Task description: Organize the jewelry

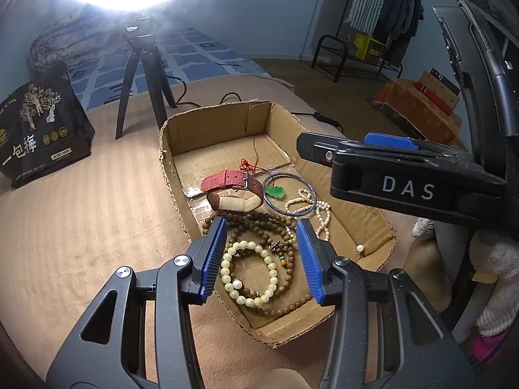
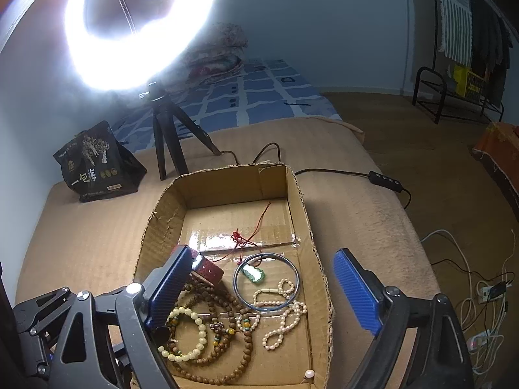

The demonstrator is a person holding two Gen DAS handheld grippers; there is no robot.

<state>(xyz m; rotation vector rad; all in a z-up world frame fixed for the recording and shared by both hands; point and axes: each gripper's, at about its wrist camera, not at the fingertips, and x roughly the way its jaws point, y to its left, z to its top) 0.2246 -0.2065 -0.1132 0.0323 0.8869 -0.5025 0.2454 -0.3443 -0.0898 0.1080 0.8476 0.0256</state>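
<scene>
Cardboard box point(image 2: 301, 201) on the bed point(image 2: 81, 243) holds the jewelry: bead bracelet point(image 1: 249, 272), watch point(image 1: 232, 191), bangle point(image 2: 266, 280). Left tongs point(image 1: 261, 256) and right tongs point(image 2: 264, 291) both spread wide, holding nothing.

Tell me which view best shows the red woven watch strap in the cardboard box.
The left wrist view: the red woven watch strap shows whole there, buckle and pale inner lining included. In the right wrist view, a blue-padded finger of the right gripper and glare hide most of it.
</scene>
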